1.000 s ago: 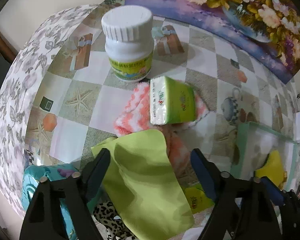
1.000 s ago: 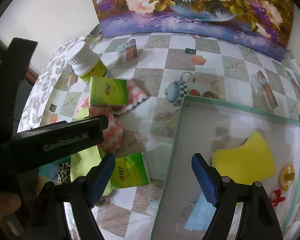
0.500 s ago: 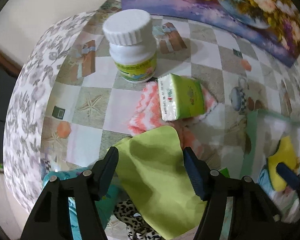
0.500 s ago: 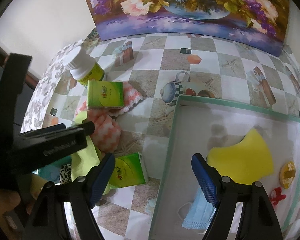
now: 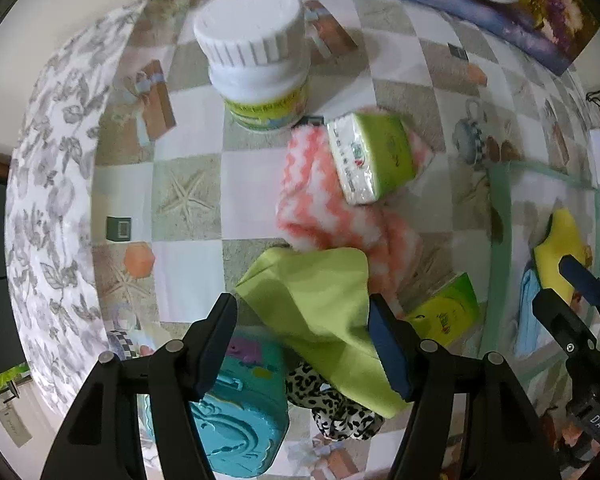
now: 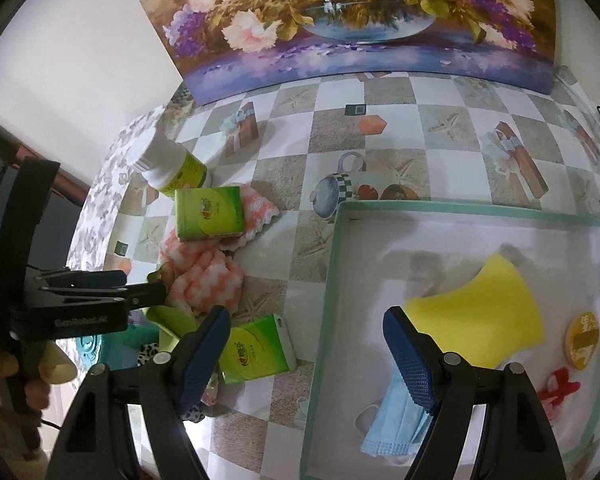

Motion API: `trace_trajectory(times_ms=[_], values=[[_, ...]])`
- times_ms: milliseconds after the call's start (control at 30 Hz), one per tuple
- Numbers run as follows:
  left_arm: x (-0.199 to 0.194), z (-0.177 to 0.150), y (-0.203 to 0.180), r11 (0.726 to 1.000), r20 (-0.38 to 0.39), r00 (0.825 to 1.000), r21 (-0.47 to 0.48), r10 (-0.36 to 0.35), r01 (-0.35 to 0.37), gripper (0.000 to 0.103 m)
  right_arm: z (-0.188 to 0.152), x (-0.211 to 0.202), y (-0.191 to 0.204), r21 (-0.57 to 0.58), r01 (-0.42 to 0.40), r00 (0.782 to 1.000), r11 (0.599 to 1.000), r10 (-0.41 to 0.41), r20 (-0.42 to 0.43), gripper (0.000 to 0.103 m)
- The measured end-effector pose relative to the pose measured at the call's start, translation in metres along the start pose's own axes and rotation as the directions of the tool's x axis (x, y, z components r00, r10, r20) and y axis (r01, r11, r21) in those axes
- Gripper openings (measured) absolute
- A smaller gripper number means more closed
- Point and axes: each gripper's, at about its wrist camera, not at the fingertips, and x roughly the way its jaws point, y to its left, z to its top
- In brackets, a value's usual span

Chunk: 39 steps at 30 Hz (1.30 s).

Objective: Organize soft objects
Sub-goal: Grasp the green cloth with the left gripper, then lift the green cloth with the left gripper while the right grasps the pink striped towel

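Teal tin: sat at far left near table edge, hard item, under left gripper's left finger; not a target, I judged.
White bottle: upright at back left, hard, leave it.
Left gripper: pointed straight down over lime green cloth; jaws had just been closing a little, cloth lay between them, right pad at cloth's edge, left pad clear of it; not clamped yet.
Leopard scrunchie: partly tucked under the lime cloth's near end.
Pink-white towel: crumpled just beyond the cloth, touching it; one green tissue pack rested on its far end.
Second tissue pack: lay just beside tray's left wall, on the table.
Right gripper: jaws wide, nothing between pads, hanging over tray's left rim.
Tray: green-rimmed, at right; held yellow sponge, blue face mask, a round yellow disc and a small red item.
Step in hand (my guess): pinching the lime cloth to move to tray.
How to do it well: drop lower so both pads bite a fold, close fully, lift straight so scrunchie and towel don't drag along.
Risk: thin cloth could slip from a shallow pinch.
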Motion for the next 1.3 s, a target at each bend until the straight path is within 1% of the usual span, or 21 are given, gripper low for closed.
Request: trace_trajectory(times_ms=[167, 267, 367, 467, 533, 600, 667, 767, 867, 900, 933, 1000, 1067, 1133, 1200, 1233, 1300], values=[[0.009, 0.004, 0.001, 0.998, -0.053, 0.999, 0.06, -0.012, 0.015, 0.068, -0.001, 0.0, -0.002, 0.01, -0.008, 1.0, 1.0, 0.008, 0.0, 0.082], [0.01, 0.003, -0.001, 0.994, -0.078, 0.996, 0.104, 0.03, -0.022, 0.068, -0.001, 0.0, -0.006, 0.021, -0.009, 1.0, 1.0, 0.009, -0.001, 0.082], [0.016, 0.002, -0.01, 0.988, -0.118, 0.992, 0.152, 0.041, -0.023, 0.068, -0.001, 0.001, -0.007, 0.024, -0.01, 1.0, 1.0, 0.01, -0.002, 0.082], [0.026, 0.003, -0.026, 0.976, -0.153, 0.986, 0.216, 0.068, -0.034, 0.068, -0.001, 0.001, -0.006, 0.022, -0.008, 1.0, 1.0, 0.008, -0.004, 0.082], [0.034, 0.004, -0.035, 0.964, -0.171, 0.98, 0.26, 0.105, -0.058, 0.068, -0.001, 0.002, -0.007, 0.024, -0.007, 1.0, 1.0, 0.007, -0.004, 0.082], [0.042, 0.006, -0.04, 0.954, -0.185, 0.974, 0.291, 0.133, -0.075, 0.068, -0.001, 0.002, -0.009, 0.027, -0.005, 1.0, 1.0, 0.005, -0.005, 0.082], [0.048, 0.008, -0.046, 0.949, -0.199, 0.97, 0.307, 0.143, -0.076, 0.068, -0.001, 0.002, -0.01, 0.031, -0.004, 1.0, 1.0, 0.004, -0.006, 0.082], [0.058, 0.013, -0.053, 0.937, -0.21, 0.961, 0.335, 0.18, -0.102, 0.068, -0.001, 0.003, -0.01, 0.031, -0.003, 1.0, 0.999, 0.004, -0.006, 0.082], [0.063, 0.015, -0.062, 0.929, -0.195, 0.961, 0.35, 0.195, -0.117, 0.067, -0.001, 0.003, -0.011, 0.031, -0.004, 1.0, 1.0, 0.004, -0.007, 0.082], [0.063, 0.012, -0.065, 0.93, -0.192, 0.963, 0.349, 0.189, -0.113, 0.061, -0.001, 0.003, -0.01, 0.031, -0.004, 1.0, 1.0, 0.004, -0.007, 0.082], [0.063, 0.012, -0.066, 0.933, -0.193, 0.965, 0.345, 0.176, -0.101, 0.051, -0.001, 0.003, -0.011, 0.032, -0.003, 1.0, 0.999, 0.004, -0.008, 0.082], [0.065, 0.01, -0.072, 0.941, -0.196, 0.97, 0.331, 0.144, -0.072, 0.045, -0.001, 0.003, -0.012, 0.033, -0.004, 1.0, 0.999, 0.004, -0.008, 0.082], [0.066, 0.008, -0.076, 0.94, -0.177, 0.974, 0.332, 0.142, -0.077, 0.043, -0.001, 0.002, -0.011, 0.033, -0.004, 1.0, 0.999, 0.004, -0.006, 0.082], [0.064, 0.005, -0.077, 0.943, -0.158, 0.979, 0.324, 0.132, -0.075, 0.032, -0.001, 0.002, -0.011, 0.026, -0.003, 1.0, 1.0, 0.003, -0.004, 0.082], [0.061, -0.001, -0.075, 0.948, -0.13, 0.984, 0.308, 0.12, -0.075, 0.024, -0.002, 0.001, -0.01, 0.026, -0.005, 1.0, 1.0, 0.005, -0.004, 0.082], [0.058, -0.01, -0.076, 0.95, -0.117, 0.985, 0.302, 0.123, -0.082, 0.021, -0.002, 0.001, -0.01, 0.026, -0.007, 1.0, 1.0, 0.007, -0.003, 0.082], [0.053, -0.017, -0.074, 0.953, -0.088, 0.989, 0.29, 0.118, -0.088, 0.018, -0.002, 0.001, -0.009, 0.027, -0.01, 1.0, 1.0, 0.01, -0.002, 0.082]])
